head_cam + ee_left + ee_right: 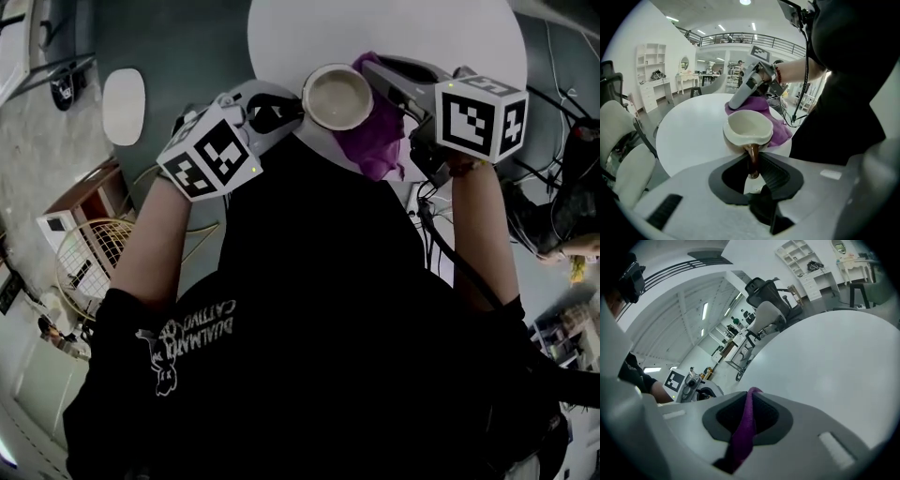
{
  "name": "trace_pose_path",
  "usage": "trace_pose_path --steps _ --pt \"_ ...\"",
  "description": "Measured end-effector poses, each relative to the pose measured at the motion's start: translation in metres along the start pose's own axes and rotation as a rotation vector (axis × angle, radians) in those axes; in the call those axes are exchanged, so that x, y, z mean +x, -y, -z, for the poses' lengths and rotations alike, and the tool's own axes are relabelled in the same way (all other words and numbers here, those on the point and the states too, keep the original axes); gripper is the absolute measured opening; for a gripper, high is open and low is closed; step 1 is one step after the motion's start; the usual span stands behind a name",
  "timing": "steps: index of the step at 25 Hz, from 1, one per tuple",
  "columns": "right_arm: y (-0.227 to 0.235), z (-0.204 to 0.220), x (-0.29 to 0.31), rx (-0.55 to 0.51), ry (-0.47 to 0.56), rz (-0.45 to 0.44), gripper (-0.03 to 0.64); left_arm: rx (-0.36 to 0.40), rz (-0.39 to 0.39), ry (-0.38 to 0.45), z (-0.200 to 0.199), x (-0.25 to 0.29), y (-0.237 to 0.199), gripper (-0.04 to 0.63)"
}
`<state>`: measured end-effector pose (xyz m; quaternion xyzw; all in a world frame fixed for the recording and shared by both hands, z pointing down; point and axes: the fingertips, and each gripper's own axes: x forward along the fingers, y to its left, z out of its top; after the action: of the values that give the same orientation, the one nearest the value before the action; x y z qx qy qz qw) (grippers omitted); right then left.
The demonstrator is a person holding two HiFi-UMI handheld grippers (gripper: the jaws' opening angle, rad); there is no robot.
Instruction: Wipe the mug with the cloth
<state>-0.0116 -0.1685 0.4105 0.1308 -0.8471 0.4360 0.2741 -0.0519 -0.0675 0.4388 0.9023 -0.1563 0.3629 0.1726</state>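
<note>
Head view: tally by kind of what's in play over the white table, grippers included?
Mug: 1, cream, handle clamped in the left gripper
Cloth: 1, purple, pinched in the right gripper
Grippers: 2
Total: 4

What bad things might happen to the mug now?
1. The left claw holds the mug only by its thin brown handle, so the mug might twist or slip when the purple cloth pushes on it.
2. The mug is near the edge of the white table; if it slips, it might fall off.
3. The right claw pinches just a fold of the cloth, which might pull loose.
</note>
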Motion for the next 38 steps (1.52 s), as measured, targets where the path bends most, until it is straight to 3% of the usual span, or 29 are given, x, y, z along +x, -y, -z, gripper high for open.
trace_pose_path --steps 15,25,38 --pt "-0.007 -0.003 0.018 -0.043 -0.196 0.171 0.034 -0.020 0.150 0.029 0.004 0.000 0.005 0.069" --pt "-0.011 -0.008 0.032 -0.182 -0.343 0.292 0.034 -0.007 0.240 -0.005 0.003 -0.001 0.000 0.071" --pt "-0.032 -0.011 0.054 -0.342 -0.484 0.317 0.034 -0.036 0.293 -0.032 0.007 -0.009 -0.001 0.071"
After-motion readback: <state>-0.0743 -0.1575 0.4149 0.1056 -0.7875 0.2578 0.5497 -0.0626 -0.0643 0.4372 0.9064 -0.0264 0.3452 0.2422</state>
